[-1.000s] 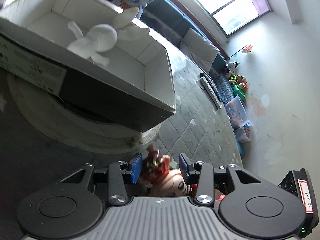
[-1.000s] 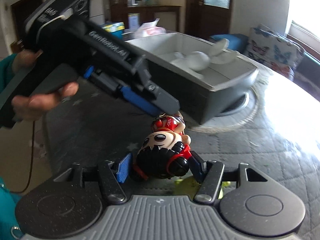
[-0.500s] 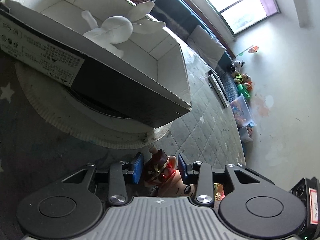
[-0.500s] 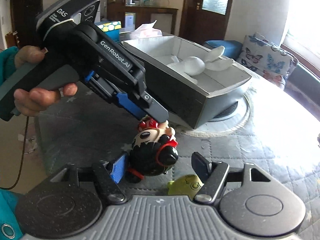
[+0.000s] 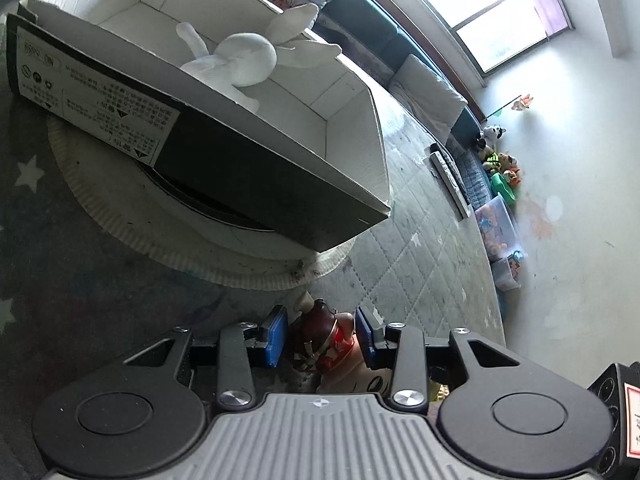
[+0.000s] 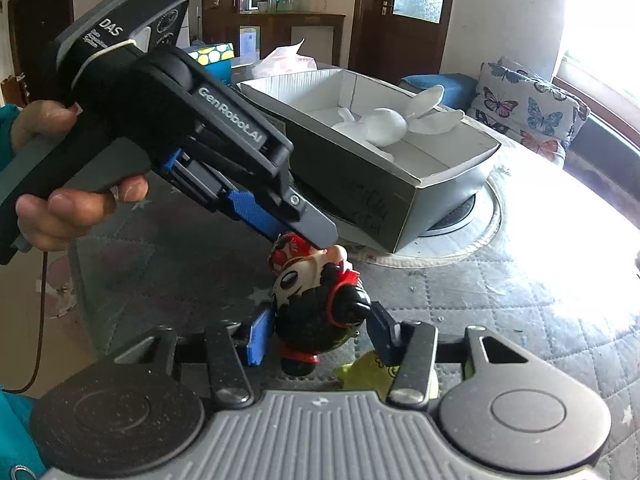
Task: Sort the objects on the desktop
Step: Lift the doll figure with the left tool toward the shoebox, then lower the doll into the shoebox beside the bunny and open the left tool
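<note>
Right gripper [image 6: 322, 330]: jaws have just been closing and now clamp the dark rounded body of the small glossy figurine with black hair, painted face and red cap [image 6: 316, 312]. Left gripper [image 5: 320, 332]: jaws have also been closing, and its blue pads [image 5: 276, 336] bracket the red cap end. Whether they press on it or sit just off it cannot be told. A hand [image 6: 68, 208] holds this tool at the left.

Hazards:
- Both tools act on one small toy. Opposed pulls or a wrist roll may twist it out of either hold.
- The body is rounded and glossy, so the pads may slide off it.
- If the right jaws let go before the left pads seat, the toy may fall onto the yellow-green object [image 6: 360, 372] just beneath.

Orientation: the long axis runs from near to far, tilted. The cap end points away, toward the black-walled, white-lined cardboard box [image 6: 360, 184]. The face is turned left.

The box stands far right on a white ribbed round mat [image 5: 120, 216] and contains a white plush rabbit [image 6: 384, 124]. A grey quilted table cover [image 6: 500, 300] lies below.
</note>
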Demonstrator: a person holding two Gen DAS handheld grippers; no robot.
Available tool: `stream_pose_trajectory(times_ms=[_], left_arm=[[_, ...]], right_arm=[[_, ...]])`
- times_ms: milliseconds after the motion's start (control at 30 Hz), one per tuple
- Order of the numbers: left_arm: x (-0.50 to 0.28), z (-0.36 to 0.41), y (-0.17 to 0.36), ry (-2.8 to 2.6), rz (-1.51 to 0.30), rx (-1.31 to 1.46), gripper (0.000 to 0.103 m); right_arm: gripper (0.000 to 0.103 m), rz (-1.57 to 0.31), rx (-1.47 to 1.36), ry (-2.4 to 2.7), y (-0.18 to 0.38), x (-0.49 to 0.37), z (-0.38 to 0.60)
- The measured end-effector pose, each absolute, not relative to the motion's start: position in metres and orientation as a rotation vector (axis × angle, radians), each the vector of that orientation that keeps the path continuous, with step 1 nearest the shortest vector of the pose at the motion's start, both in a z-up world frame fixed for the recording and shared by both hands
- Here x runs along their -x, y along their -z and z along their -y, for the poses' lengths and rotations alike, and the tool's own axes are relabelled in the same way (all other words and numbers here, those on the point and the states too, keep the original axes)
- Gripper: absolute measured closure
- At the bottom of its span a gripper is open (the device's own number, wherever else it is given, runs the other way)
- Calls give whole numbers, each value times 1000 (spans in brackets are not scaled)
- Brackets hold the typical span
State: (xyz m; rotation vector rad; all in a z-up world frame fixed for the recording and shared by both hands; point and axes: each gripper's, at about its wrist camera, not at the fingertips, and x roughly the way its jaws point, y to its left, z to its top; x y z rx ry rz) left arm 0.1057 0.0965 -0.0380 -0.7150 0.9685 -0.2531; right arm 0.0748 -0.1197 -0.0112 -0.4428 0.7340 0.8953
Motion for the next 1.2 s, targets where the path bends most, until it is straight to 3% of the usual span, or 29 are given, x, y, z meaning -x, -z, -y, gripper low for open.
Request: stream_pose_trajectory(times_ms=[367, 767, 1200], left_arm=[[-97, -98, 17, 256, -936, 662, 67], [-137, -137, -62, 246, -744, 601, 67], [-229, -196, -18, 157, -863, 623, 67]], right_arm=[[53, -689, 426, -910, -7, -66, 120], [53, -493, 410, -906, -69, -110, 82], [53, -701, 292, -954, -24, -224, 13]])
